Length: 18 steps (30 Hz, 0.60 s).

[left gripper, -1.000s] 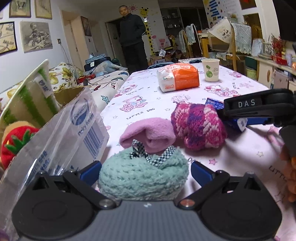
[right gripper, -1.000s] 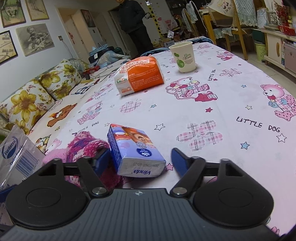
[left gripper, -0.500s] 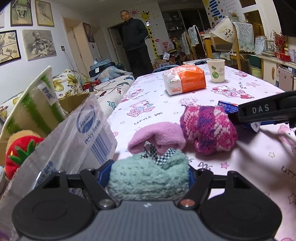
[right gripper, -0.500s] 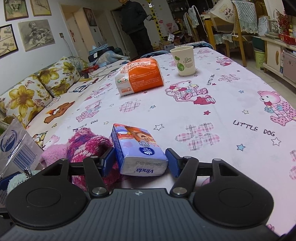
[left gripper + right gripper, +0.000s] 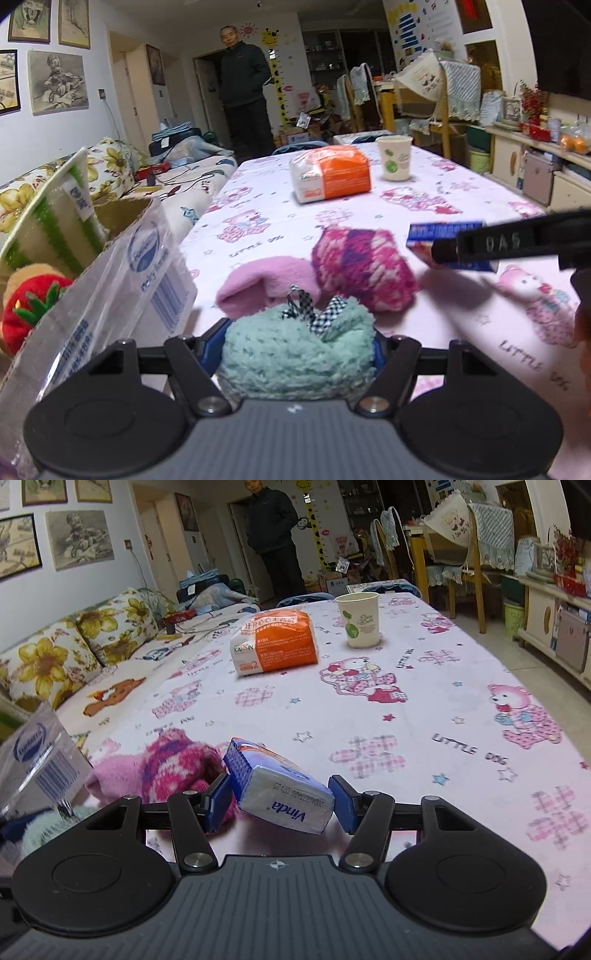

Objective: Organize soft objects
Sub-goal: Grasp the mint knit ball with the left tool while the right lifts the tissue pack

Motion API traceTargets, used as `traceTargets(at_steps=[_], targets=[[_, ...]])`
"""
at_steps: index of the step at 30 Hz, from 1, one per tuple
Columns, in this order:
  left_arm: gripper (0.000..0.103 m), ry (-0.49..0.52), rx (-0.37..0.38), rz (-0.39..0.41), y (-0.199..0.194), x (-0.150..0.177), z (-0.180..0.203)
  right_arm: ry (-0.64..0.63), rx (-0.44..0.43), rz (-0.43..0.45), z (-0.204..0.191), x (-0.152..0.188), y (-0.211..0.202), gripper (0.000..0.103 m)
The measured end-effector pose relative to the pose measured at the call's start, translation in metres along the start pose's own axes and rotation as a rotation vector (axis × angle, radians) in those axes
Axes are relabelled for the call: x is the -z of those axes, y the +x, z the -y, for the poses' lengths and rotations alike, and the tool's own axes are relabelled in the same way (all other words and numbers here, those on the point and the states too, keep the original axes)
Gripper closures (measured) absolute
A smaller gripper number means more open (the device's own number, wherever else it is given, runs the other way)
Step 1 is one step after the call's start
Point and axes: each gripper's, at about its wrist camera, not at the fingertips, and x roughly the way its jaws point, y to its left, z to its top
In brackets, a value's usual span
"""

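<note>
My left gripper is shut on a fluffy teal knit piece with a checked bow, lifted a little off the table. Beyond it lie a pale pink soft piece and a magenta-purple knit ball. My right gripper is shut on a blue Vinda tissue pack, tilted and raised off the cloth; it shows in the left wrist view too. The magenta ball lies just left of the right gripper.
A cardboard box with a plastic bag, a strawberry plush and a green-striped item stands at left. An orange-white pack and a paper cup sit farther back. A man stands in the doorway. A sofa lies left.
My left gripper closed on the teal knit piece and lifted it. My right gripper closed on the tissue pack and raised it, tilting it.
</note>
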Motion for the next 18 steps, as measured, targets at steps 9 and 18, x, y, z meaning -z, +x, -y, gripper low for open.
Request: traceTargets(at_steps=[9, 18], targets=[[0.033, -0.001, 0.07, 0.058, -0.021, -0.007, 0.002, -0.032, 0.046, 0.006, 0.003, 0.004, -0.014, 0.032], [0.033, 0.018, 0.118, 0.122, -0.044, -0.011, 0.004, -0.087, 0.052, 0.038, -0.014, 0.005, -0.02, 0.032]])
